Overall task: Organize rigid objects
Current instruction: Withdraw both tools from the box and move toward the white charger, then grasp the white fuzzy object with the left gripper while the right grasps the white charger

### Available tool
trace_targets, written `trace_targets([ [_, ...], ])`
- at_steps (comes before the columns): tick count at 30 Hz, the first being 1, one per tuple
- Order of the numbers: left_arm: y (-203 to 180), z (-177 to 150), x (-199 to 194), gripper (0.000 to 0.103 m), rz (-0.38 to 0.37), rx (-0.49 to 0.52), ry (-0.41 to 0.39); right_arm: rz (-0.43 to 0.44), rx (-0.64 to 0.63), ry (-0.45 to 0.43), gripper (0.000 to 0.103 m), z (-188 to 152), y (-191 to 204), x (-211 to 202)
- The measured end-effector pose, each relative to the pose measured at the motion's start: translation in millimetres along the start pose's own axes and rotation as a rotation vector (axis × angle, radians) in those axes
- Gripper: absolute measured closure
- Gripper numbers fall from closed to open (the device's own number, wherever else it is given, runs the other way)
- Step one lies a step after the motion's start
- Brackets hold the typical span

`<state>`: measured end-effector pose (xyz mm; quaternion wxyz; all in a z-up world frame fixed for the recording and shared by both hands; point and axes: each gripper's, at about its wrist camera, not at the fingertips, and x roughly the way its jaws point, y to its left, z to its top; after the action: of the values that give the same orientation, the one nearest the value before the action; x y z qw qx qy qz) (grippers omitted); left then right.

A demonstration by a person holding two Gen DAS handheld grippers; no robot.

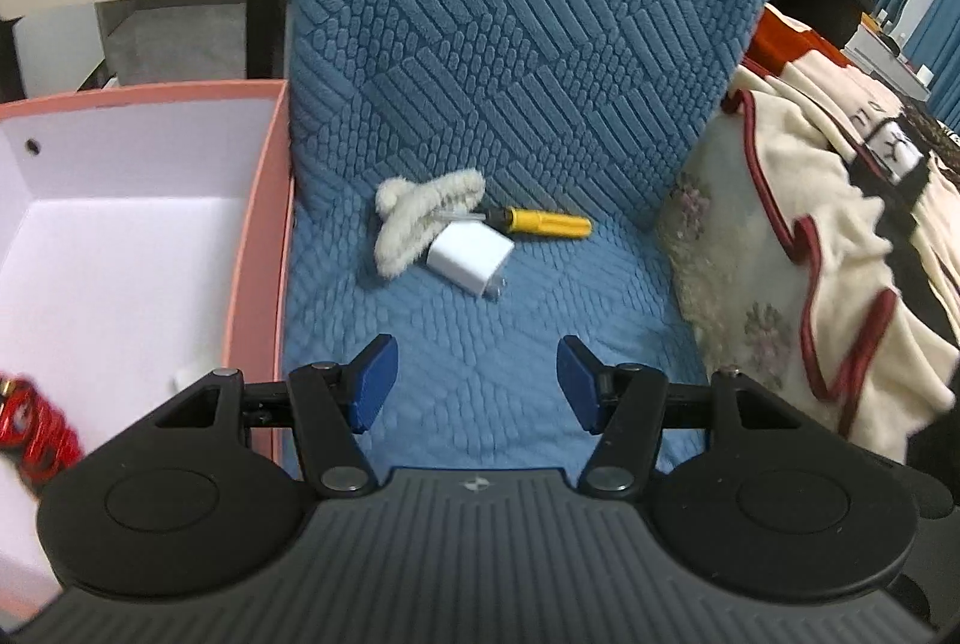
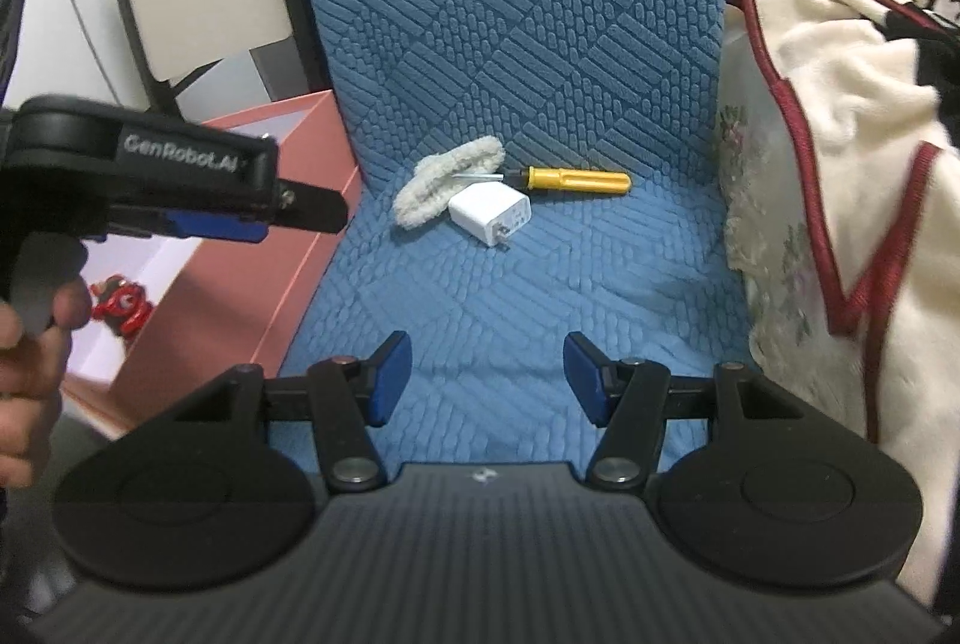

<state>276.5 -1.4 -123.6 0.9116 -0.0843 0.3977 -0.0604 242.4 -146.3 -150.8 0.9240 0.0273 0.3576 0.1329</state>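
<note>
Both claws hang spread and empty above the front of the blue quilted seat cover [image 1: 480, 356], aimed downward toward the small cluster at the back of the seat. The white plug-in charger [image 1: 470, 255] is the landmark here: it lies just where seat meets backrest, prongs turned toward the cameras. The yellow-handled screwdriver [image 1: 540, 222] lies just behind and to the right of the charger, long axis running crosswise, left to right, its thin metal shaft pointing left and slipping under the white fuzzy fabric piece [image 1: 420, 218] that touches the charger's left and rear side.

From the left gripper [image 1: 477, 383] the charger sits straight ahead, slightly left of centre; from the right gripper [image 2: 487, 379] it is also almost dead ahead. Neither is clearly nearer, though in the right wrist view the left gripper [image 2: 240, 227], held in a hand [image 2: 36, 332], looks to lie left of the charger, over the pink box [image 1: 264, 248]. A crosswise handle probably wants fingers closing front to back across it.

The pink box, white inside, stands left of the charger, against the seat edge, with a red toy figure [image 2: 123, 311] already in it. A cream blanket with dark red trim [image 1: 828, 248] is heaped to the charger's right. Behind, pale furniture and a dark-framed chair show
</note>
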Motion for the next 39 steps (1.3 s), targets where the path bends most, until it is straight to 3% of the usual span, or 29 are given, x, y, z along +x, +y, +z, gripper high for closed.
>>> trace_targets([
  [5, 2, 20, 35, 0.039, 0.009, 0.011, 0.0, 0.018, -0.018, -0.005, 0.044, 14, -3, 34],
  [7, 3, 25, 51, 0.039, 0.011, 0.012, 0.0, 0.017, -0.029, -0.01, 0.034, 19, -4, 48],
  [9, 4, 31, 66, 0.04, 0.021, 0.019, 0.007, 0.016, -0.037, -0.015, 0.031, 23, -4, 63],
  [24, 31, 58, 154, 0.046, 0.056, -0.042, 0.07, 0.082, -0.217, 0.007, 0.031, 47, -2, 161],
  [30, 39, 55, 175, 0.055, 0.084, -0.067, 0.11, 0.086, -0.29, 0.017, 0.031, 50, 2, 190],
  [34, 44, 56, 176, 0.065, 0.084, -0.082, 0.105, 0.093, -0.312, 0.007, 0.031, 51, 3, 201],
  [37, 47, 53, 177, 0.08, 0.086, -0.085, 0.113, 0.126, -0.305, 0.023, 0.029, 52, 4, 208],
  [39, 49, 51, 177, 0.081, 0.077, -0.099, 0.111, 0.126, -0.3, 0.028, 0.031, 53, 4, 214],
])
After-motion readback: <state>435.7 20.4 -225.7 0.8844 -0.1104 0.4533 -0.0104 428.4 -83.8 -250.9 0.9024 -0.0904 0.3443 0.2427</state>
